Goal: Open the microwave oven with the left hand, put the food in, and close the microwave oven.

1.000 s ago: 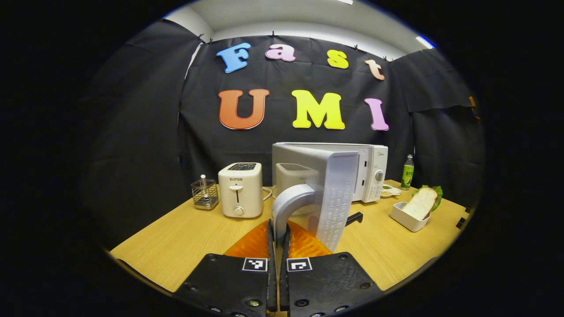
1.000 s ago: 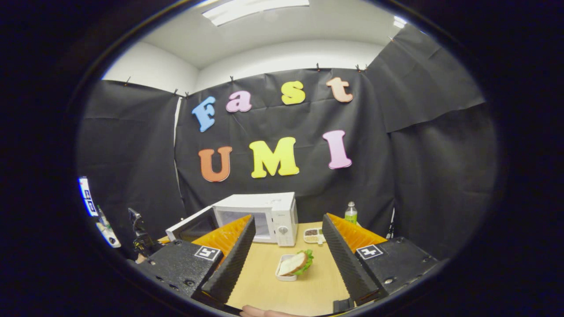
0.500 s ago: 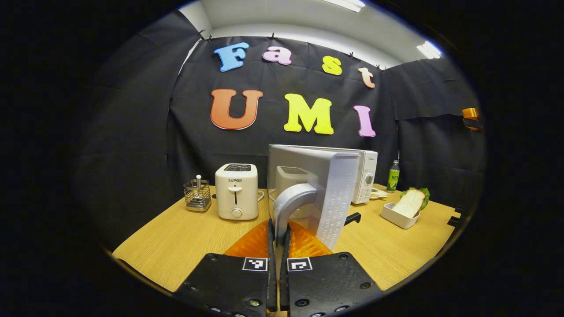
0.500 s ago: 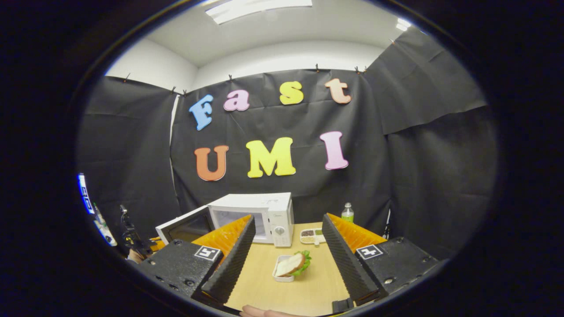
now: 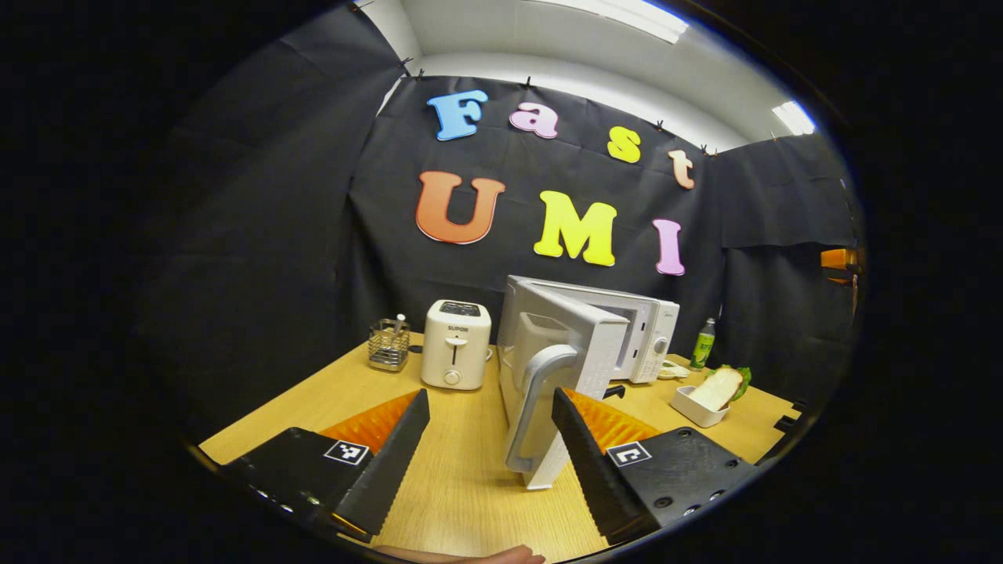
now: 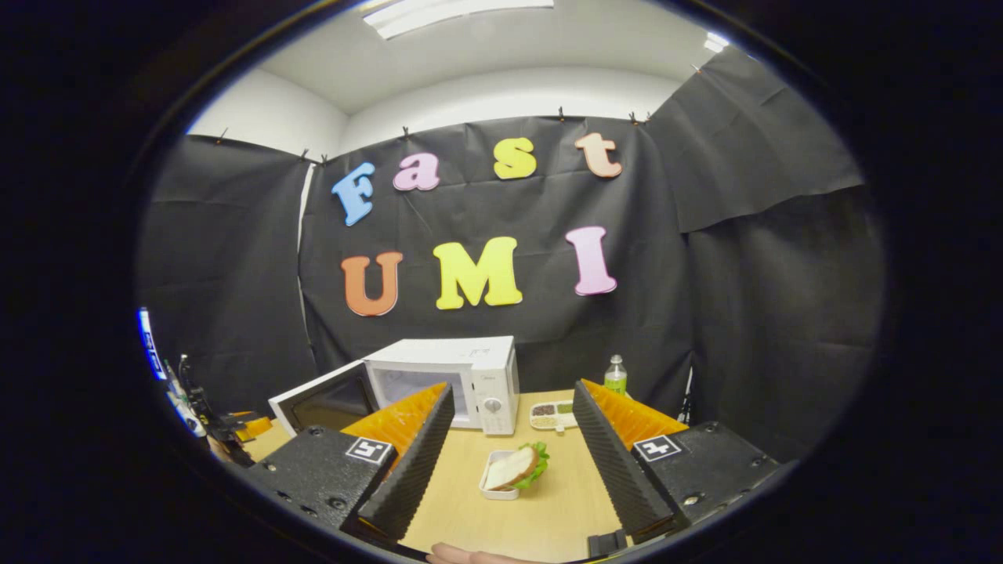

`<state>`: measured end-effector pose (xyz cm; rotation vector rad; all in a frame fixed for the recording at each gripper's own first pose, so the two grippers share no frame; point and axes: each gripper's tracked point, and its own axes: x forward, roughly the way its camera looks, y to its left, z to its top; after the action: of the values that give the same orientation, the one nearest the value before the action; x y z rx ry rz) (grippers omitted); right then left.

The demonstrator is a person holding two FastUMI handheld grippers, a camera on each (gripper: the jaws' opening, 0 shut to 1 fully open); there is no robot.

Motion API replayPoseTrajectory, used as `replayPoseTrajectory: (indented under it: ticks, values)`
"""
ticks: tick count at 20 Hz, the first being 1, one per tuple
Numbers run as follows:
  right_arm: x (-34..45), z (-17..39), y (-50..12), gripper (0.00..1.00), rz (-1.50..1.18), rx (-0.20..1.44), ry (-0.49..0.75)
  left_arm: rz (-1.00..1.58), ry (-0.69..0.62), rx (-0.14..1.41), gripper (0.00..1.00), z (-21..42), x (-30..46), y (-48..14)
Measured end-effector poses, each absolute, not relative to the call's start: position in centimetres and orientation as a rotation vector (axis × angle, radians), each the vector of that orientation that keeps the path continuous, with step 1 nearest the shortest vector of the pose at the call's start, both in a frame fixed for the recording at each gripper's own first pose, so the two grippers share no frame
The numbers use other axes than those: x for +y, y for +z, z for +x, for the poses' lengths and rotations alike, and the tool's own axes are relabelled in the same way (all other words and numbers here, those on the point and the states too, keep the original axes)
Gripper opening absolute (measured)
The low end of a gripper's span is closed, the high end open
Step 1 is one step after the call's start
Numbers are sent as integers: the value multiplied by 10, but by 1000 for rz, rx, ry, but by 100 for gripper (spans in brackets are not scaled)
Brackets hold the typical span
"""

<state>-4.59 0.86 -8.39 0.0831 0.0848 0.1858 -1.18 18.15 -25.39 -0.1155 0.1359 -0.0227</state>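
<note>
microwave oven: 1 | toaster: 1 | wire holder: 1 | green bottle: 1 | sandwich: 1, in 1 white tray | divided snack dish: 1 | counter: 1 | tools: 2, left tool, right tool

The table under both grippers is pale wood-grain board, smooth with a dull sheen. Ahead of the left gripper the microwave door looks like matt white plastic, and its handle is smooth silvery-grey with a soft shine. Farther left stands a toaster of glossy cream plastic, beside a wire metal basket. Ahead of the right gripper, the sandwich lies in a smooth white tray. The back wall is matt, creased black cloth.
</note>
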Motion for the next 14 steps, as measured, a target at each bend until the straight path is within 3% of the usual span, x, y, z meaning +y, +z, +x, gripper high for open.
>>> replayPoseTrajectory:
  ticks: [7, 14]
  values:
    - [-13, -19, -106, 87, 55, 158, 156, -53, 91, 71, 95, -28, 154, -190]
    - [-30, 46, -143, 88, 65, 329, 231, -54, 74, 29, 95, -19, 96, -134]
